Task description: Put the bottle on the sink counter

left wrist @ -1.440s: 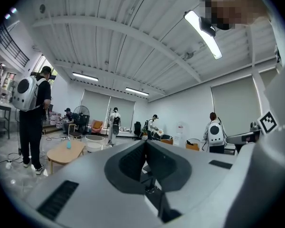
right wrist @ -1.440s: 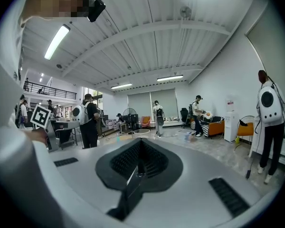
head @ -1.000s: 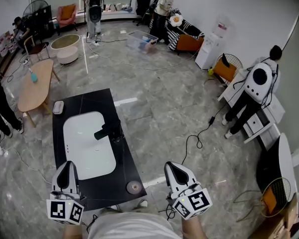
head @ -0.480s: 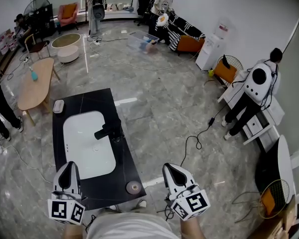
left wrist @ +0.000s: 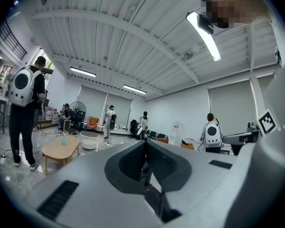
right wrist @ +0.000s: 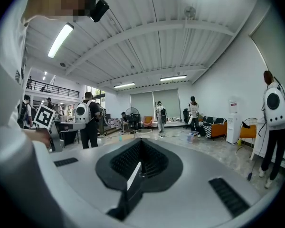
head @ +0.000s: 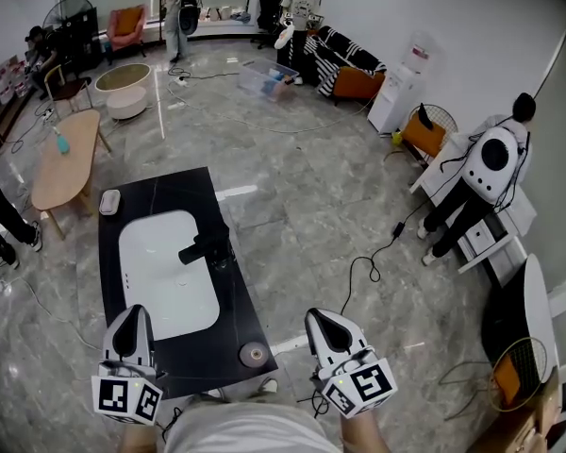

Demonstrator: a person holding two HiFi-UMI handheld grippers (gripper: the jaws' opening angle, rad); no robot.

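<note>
A small teal bottle [head: 62, 144] stands on the oval wooden table [head: 66, 173] at the far left, also seen in the left gripper view as the teal bottle [left wrist: 63, 139]. The black sink counter [head: 184, 192] holds a white basin [head: 160, 291] and a black faucet [head: 206, 248]. My left gripper [head: 130, 313] hovers over the counter's near left corner, jaws shut and empty. My right gripper [head: 319, 316] hangs over the floor right of the counter, also shut and empty. Both point upward into the room, far from the bottle.
A small white dish [head: 110, 202] sits at the counter's far left corner, and a round disc [head: 254, 354] at its near right. Black cables [head: 363, 262] trail over the marble floor. Several people stand around the room; a fan [head: 68, 17] and a round tub [head: 124, 83] are near the table.
Both grippers stay almost still and shut. People at the back of the room have shifted position.
</note>
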